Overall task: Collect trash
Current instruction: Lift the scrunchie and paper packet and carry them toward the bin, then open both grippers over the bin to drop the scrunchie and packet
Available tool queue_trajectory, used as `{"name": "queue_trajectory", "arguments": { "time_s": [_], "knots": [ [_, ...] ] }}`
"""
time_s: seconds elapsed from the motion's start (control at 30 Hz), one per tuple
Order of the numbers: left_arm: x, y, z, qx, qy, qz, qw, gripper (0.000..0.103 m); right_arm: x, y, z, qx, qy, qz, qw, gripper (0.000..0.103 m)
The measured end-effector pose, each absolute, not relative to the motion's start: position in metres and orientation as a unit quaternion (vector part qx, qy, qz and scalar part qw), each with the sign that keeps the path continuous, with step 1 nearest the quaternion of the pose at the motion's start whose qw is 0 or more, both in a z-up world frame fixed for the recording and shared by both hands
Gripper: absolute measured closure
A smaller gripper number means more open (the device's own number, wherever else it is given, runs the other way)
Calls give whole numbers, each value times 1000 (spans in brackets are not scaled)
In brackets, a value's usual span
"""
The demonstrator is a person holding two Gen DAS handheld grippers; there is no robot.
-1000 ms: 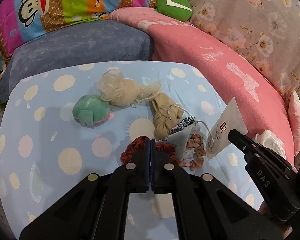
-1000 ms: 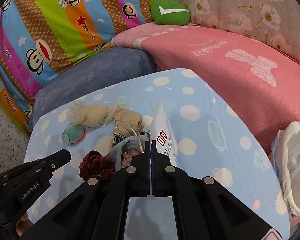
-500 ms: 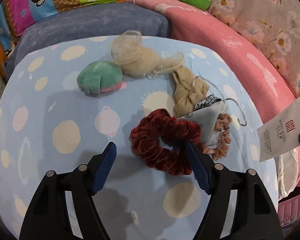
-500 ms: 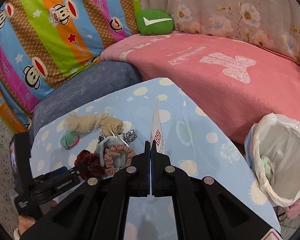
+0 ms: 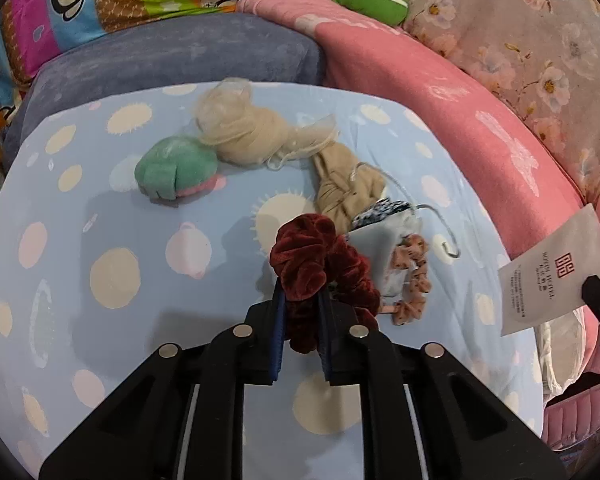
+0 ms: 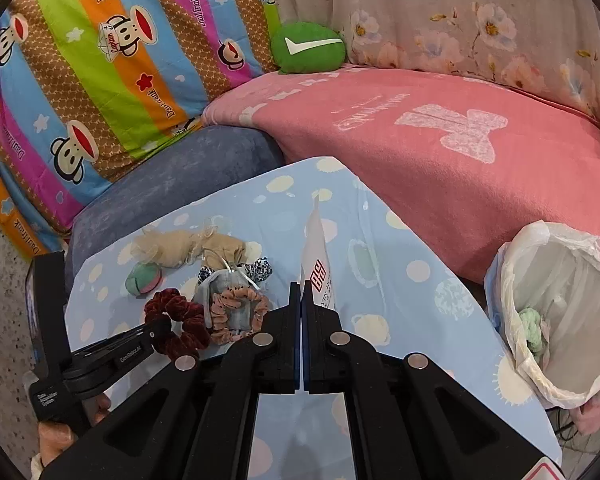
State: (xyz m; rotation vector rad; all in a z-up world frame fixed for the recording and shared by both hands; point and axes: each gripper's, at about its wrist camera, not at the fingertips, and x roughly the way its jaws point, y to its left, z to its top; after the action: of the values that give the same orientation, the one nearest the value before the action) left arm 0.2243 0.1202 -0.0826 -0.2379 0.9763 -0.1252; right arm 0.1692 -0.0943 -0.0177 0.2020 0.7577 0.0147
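A dark red velvet scrunchie lies on the blue dotted table cloth. My left gripper has its jaws closing on it, and the blue pads press its near loop. The right wrist view shows the same scrunchie with the left gripper on it. My right gripper is shut on a white paper packet with a red logo, held upright above the table. The packet also shows at the right edge of the left wrist view.
A green and pink ball, a beige stocking bundle, a tan knotted cloth, a grey pouch and a pink dotted scrunchie lie together. A white-lined bin stands at the table's right. A pink-blanketed sofa curves behind.
My left gripper opened wide, dropped over the red scrunchie and closed on it. The right gripper carried the paper packet to the right, and the bin came into its view.
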Motion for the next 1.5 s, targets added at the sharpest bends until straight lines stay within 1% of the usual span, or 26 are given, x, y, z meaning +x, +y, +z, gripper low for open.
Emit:
{"name": "queue_trajectory", "arguments": {
  "time_s": [0.13, 0.37, 0.63, 0.83, 1.07, 1.5],
  "knots": [
    [214, 102, -46, -101, 440, -79, 889, 90, 163, -100, -1, 100, 354, 8, 930, 102],
    [204, 47, 12, -91, 401, -145, 900, 90, 149, -130, 32, 105, 325, -7, 940, 102],
    [193, -35, 52, -66, 372, -210, 902, 90, 126, -185, 59, 104, 299, -50, 947, 102],
    [183, -96, 60, -40, 367, -247, 896, 90, 107, -235, 65, 112, 292, -90, 946, 102],
    [169, -160, 53, -17, 372, -290, 881, 89, 86, -285, 57, 123, 294, -128, 939, 102],
    [153, -232, 31, 13, 387, -334, 859, 89, 65, -348, 29, 146, 310, -175, 923, 102]
  ]
}}
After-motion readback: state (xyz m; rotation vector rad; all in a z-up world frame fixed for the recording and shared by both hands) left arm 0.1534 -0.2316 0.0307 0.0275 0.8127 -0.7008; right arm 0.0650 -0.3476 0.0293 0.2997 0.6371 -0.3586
